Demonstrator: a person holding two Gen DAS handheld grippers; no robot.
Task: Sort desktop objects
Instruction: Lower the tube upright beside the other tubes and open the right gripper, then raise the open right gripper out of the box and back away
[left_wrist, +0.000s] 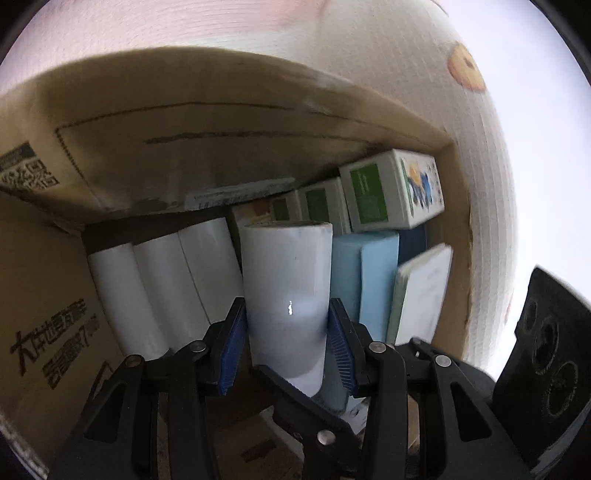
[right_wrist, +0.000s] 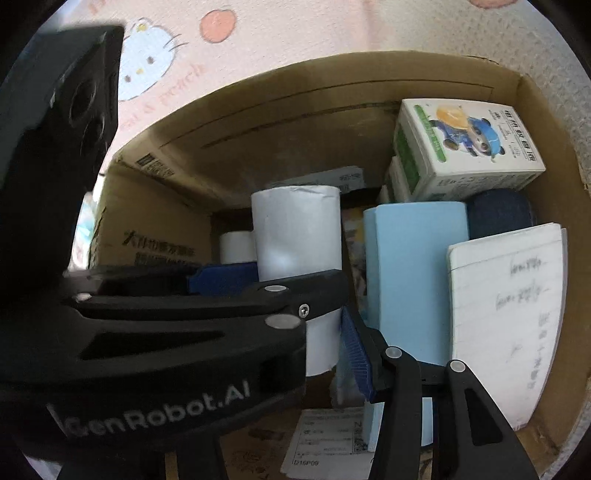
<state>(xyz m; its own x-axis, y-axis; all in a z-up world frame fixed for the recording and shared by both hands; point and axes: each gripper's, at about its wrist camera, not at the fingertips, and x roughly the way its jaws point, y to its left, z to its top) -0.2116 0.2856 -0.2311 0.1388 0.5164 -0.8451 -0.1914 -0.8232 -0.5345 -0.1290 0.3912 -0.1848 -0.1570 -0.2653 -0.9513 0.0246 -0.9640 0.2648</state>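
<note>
My left gripper (left_wrist: 287, 343) is shut on a white paper roll (left_wrist: 288, 280), held upright inside a cardboard box (left_wrist: 129, 155). The same roll (right_wrist: 297, 236) shows in the right wrist view, with the left gripper's black body crossing in front of it. Three more white rolls (left_wrist: 162, 288) lean side by side at the box's left. My right gripper sits low in the box beside the roll; only its right fingertip pad (right_wrist: 356, 354) shows, and the left gripper hides the other finger.
Right of the roll stand a light blue box (right_wrist: 417, 280), a lined notebook (right_wrist: 513, 325) and a dark blue case (right_wrist: 498, 214). White-and-green cartons (right_wrist: 465, 147) are stacked at the back right. A printed label (right_wrist: 328, 443) lies on the box floor. A cartoon-print cloth (right_wrist: 147, 55) lies beyond.
</note>
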